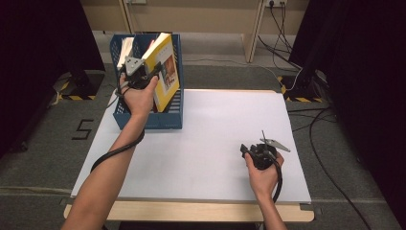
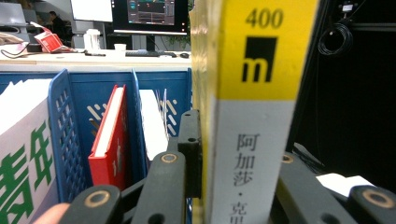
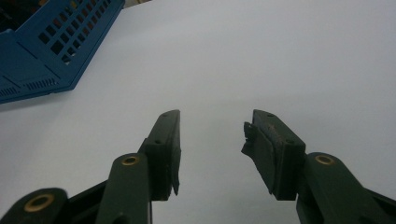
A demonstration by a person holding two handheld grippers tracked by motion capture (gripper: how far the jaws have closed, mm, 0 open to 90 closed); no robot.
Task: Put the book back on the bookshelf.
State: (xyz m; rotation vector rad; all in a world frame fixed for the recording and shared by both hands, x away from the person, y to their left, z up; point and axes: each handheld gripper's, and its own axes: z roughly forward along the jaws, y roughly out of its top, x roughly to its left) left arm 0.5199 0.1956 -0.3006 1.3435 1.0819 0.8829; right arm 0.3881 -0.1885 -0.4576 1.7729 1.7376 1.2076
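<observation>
We held the yellow book upright in the clenched left claw, above the blue rack, while our right claw rested released, far away.

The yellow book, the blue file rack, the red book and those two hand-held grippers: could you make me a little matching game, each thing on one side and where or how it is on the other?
Things:
1. yellow book
2. red book
3. blue file rack
4. right gripper

Places or states:
A. stands at the far left corner of the white table
B. leans inside a slot of the rack
C. clamped by its spine in the left gripper
D. jaws apart over bare table, holding nothing

Pairs: 1-C, 2-B, 3-A, 4-D
</observation>
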